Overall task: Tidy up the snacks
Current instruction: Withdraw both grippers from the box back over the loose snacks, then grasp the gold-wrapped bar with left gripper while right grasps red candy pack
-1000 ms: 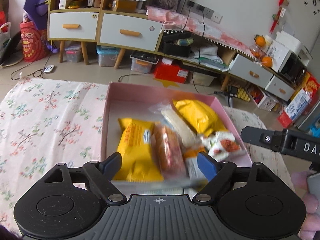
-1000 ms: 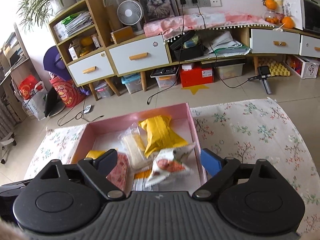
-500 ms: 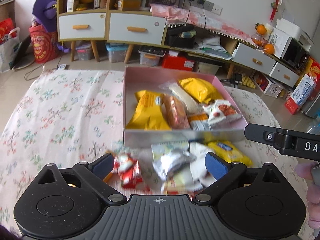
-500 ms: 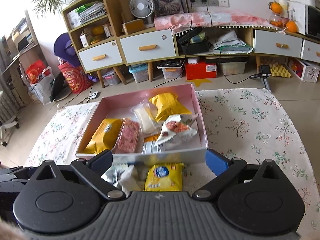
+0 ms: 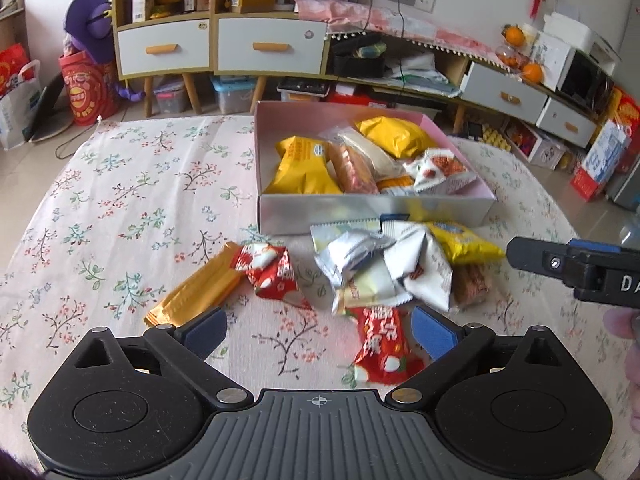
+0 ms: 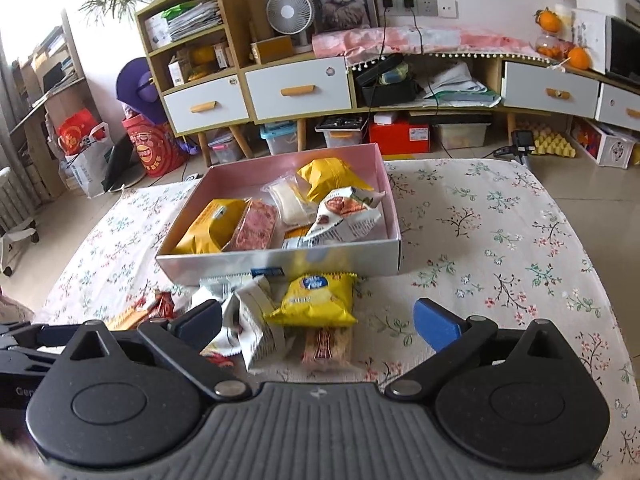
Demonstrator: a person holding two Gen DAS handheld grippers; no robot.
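Snacks lie in two groups on your floral tablecloth (image 5: 132, 200): one group inside the pink box (image 5: 376, 210), the other loose on the cloth just in front of the box's near wall.

Box contents, as seen from your right wrist view: a yellow packet (image 6: 210, 226) at the near left, a pink-red clear-wrapped bar (image 6: 256, 229) touching its right side, a clear pouch with pale contents (image 6: 289, 199) behind it, a yellow bag (image 6: 330, 174) toward the far wall, and a white packet with a red picture (image 6: 346, 216) leaning at the right.

Loose pile: a yellow bag with a blue round logo (image 6: 314, 300) lies close to the box wall. A brown-striped bar (image 6: 328, 344) sticks out from under it. White and silver packets (image 5: 384, 264) are crumpled together to its left. A red packet with white characters (image 5: 382, 344) lies nearest your left gripper. Farther left, a small red-and-white packet (image 5: 272, 274) touches an orange bar (image 5: 196, 292).

Your left gripper (image 5: 318, 330) is spread wide and holds nothing; the red packet sits just inside its right finger. Your right gripper (image 6: 318, 322) is also spread wide and holds nothing; the loose pile lies between its fingers, toward the left one. Both grippers hover at the near side of the pile.
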